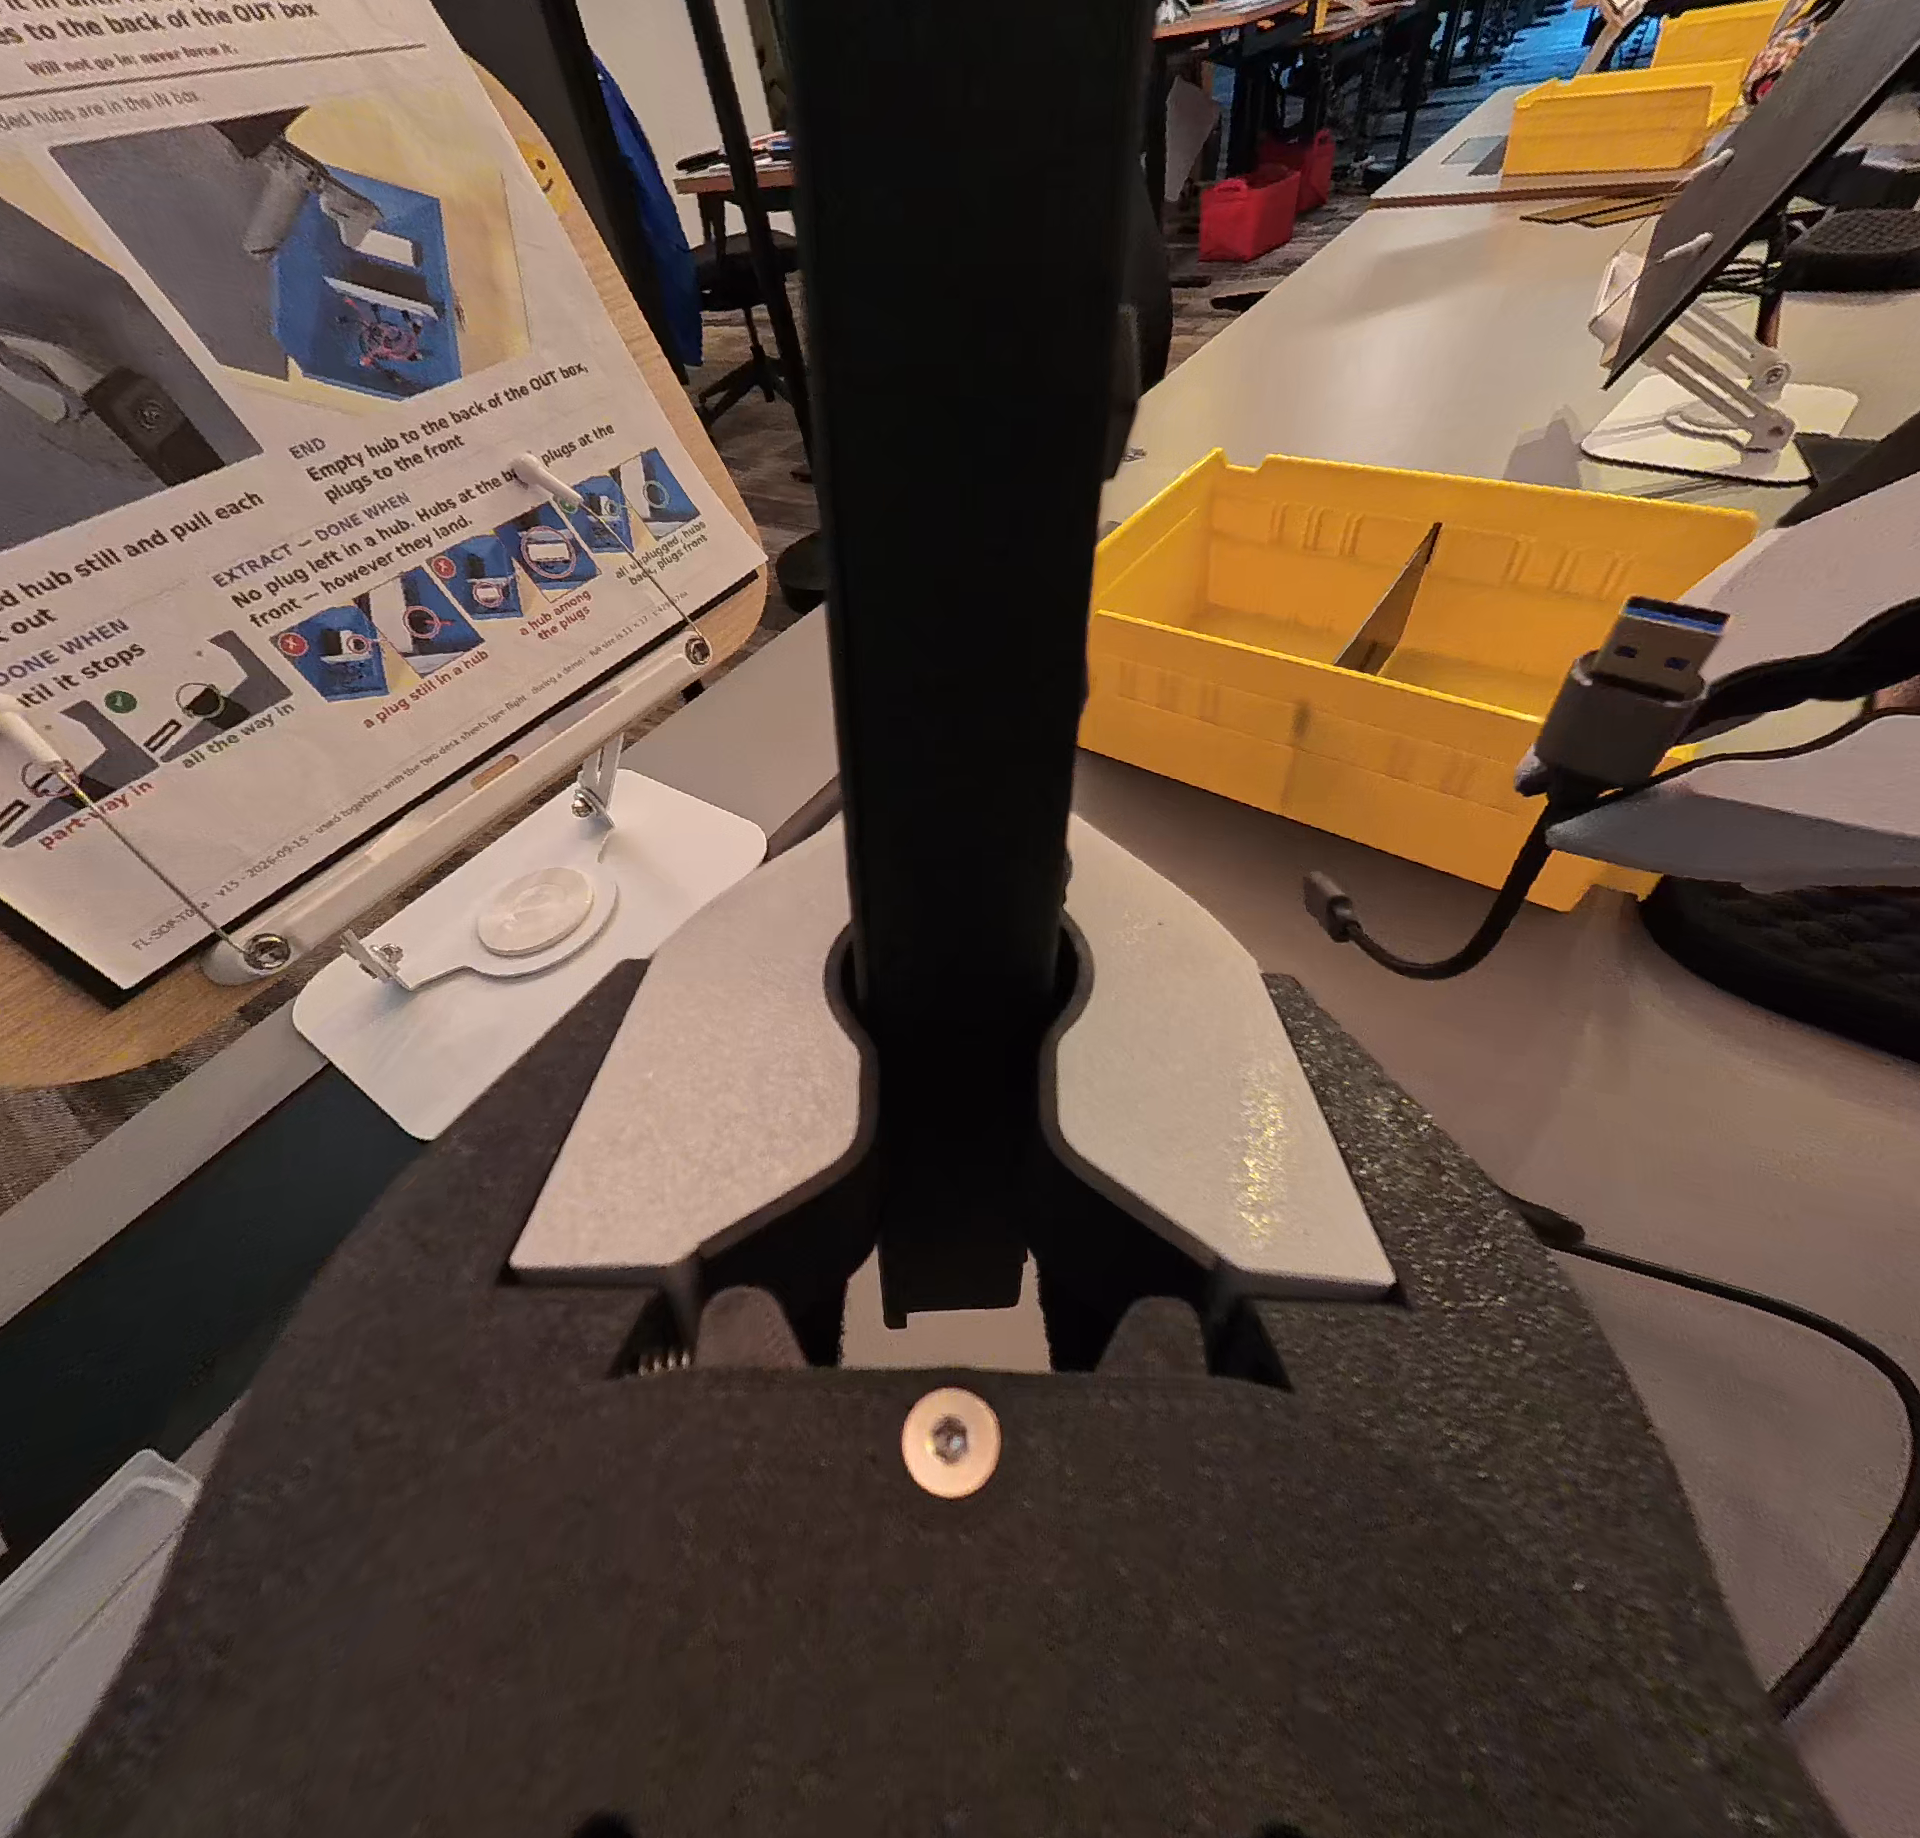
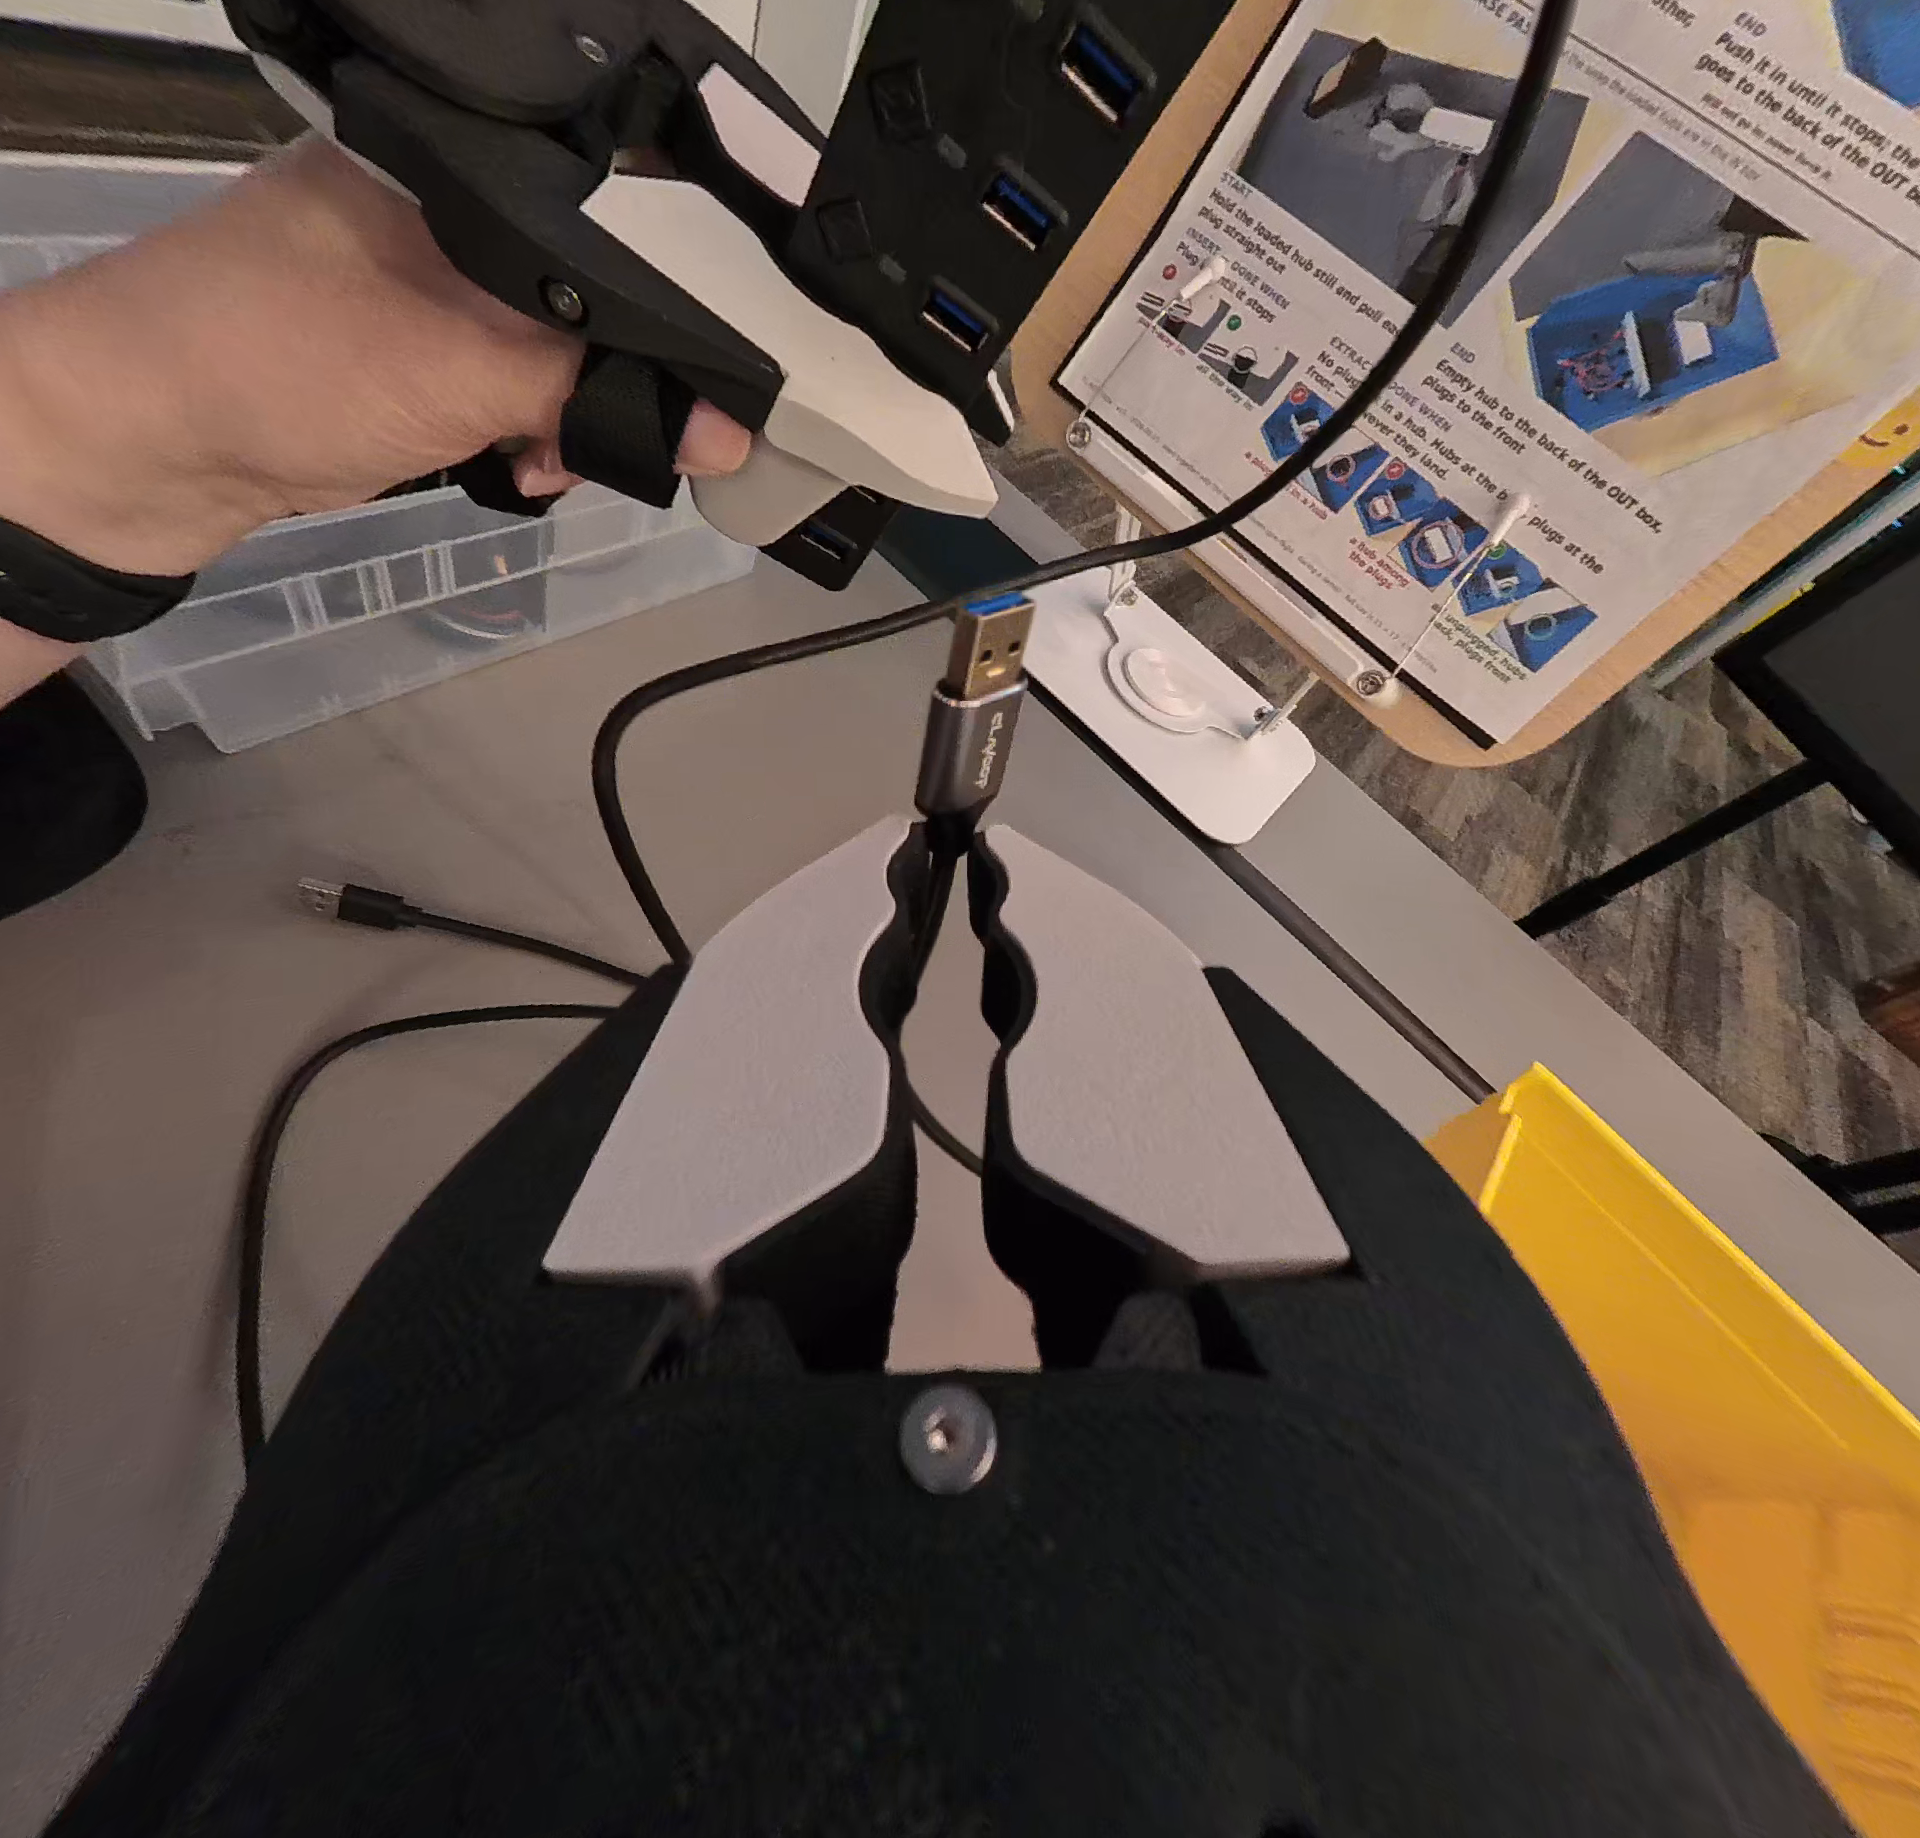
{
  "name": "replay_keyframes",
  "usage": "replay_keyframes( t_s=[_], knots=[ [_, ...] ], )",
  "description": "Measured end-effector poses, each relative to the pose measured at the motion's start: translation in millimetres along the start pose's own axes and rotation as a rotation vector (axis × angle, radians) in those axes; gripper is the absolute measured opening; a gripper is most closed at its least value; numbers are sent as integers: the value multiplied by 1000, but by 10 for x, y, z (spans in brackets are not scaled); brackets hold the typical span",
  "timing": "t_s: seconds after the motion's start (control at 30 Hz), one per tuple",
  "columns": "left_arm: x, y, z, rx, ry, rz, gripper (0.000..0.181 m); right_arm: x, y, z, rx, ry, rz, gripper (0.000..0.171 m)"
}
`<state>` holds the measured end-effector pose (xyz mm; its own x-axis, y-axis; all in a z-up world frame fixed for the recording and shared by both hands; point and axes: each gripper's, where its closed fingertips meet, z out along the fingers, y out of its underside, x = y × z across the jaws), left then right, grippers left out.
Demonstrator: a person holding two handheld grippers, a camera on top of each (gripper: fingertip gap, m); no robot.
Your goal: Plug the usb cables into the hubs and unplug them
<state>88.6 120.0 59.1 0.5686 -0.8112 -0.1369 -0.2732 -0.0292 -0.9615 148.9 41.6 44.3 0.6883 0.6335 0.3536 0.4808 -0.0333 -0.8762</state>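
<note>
left gripper (image 1: 951, 978) clenched on hub (image 1: 961, 438) | right gripper (image 2: 940, 843) grasping cable behind USB plug (image 2: 982, 692) | plug axis 12 o'clock, hub ports (image 2: 1023, 209) at 12

A grey table (image 1: 1455, 334) runs back into a big room — rows of desks (image 1: 1299, 12) behind, red bags (image 1: 1262, 199) on the patterned carpet (image 2: 1714, 853), white wall (image 1: 665, 43) at left.

The hub (image 1: 961, 541) stands upright between the left gripper (image 1: 956, 967) fingers. Right of it, the right gripper (image 2: 951, 838) holds a plug (image 2: 977, 708) pointing toward it. A bin (image 1: 1351, 666) sits behind the plug, a sheet stand (image 1: 312, 500) left of the hub.
</note>
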Motion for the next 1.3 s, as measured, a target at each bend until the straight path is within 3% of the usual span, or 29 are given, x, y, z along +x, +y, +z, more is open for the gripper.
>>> replay_keyframes(
  t_s=[0.53, 1.3],
  knots=[
    [56, 80, 111, -64, -45, 59, 26, 89, 41, 265, -137, 83, -143, 8],
    [47, 96, 127, -67, -45, 50, 26, 127, 141, 236, -234, 156, -207, 8]
  ],
)
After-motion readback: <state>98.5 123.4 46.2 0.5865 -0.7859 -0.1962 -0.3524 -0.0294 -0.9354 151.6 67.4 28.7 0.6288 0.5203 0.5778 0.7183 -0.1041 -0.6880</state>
